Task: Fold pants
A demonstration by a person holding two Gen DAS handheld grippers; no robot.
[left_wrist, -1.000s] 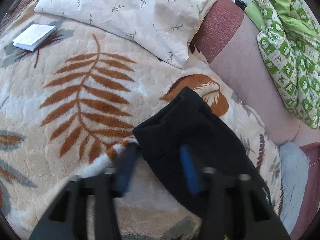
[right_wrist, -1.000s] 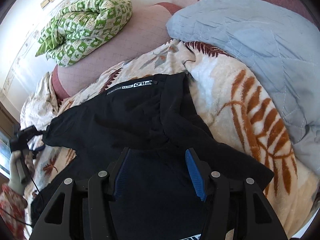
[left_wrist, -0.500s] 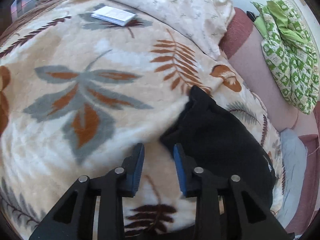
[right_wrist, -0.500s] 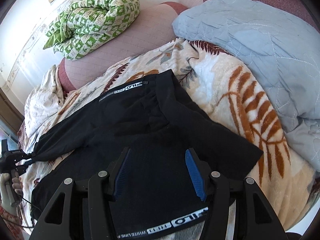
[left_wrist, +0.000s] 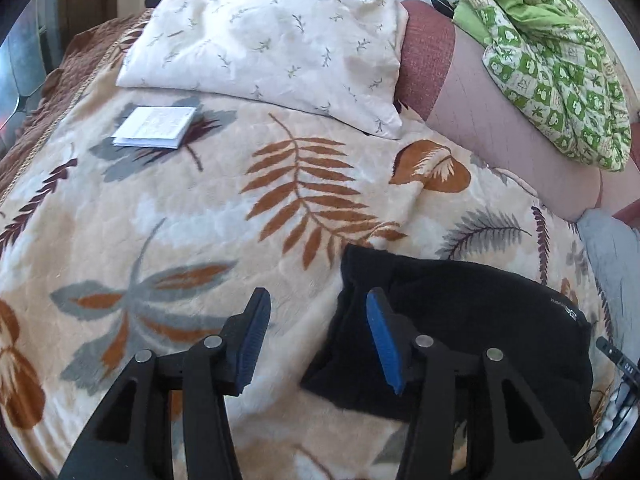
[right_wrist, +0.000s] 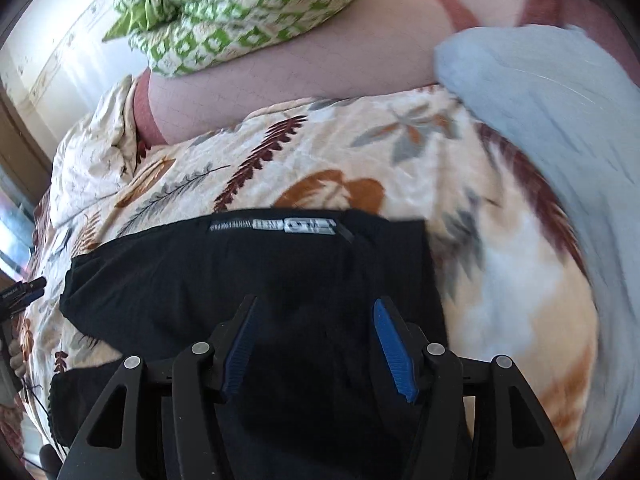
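Observation:
The black pants [left_wrist: 460, 320] lie folded over on the leaf-print blanket [left_wrist: 200, 208]. In the left wrist view my left gripper [left_wrist: 316, 312] is open and empty, its right finger over the pants' left edge, its left finger over bare blanket. In the right wrist view the pants [right_wrist: 256, 280] fill the lower middle, with a white logo strip [right_wrist: 276, 225] along the far edge. My right gripper [right_wrist: 316, 320] is open and empty just above the black cloth. The left gripper's tip [right_wrist: 24, 292] shows at the far left, beside the pants' left end.
A white pillow [left_wrist: 272, 40] and a small white booklet [left_wrist: 154, 126] lie at the far left of the bed. A green patterned quilt [left_wrist: 556, 60] sits on a pink bolster [left_wrist: 500, 128]. A pale blue quilt [right_wrist: 560, 120] lies to the right of the pants.
My left gripper let go of the pants' end and opened; the cloth now lies flat. My right gripper stayed open and shifted over the pants, with the view swinging and blurring.

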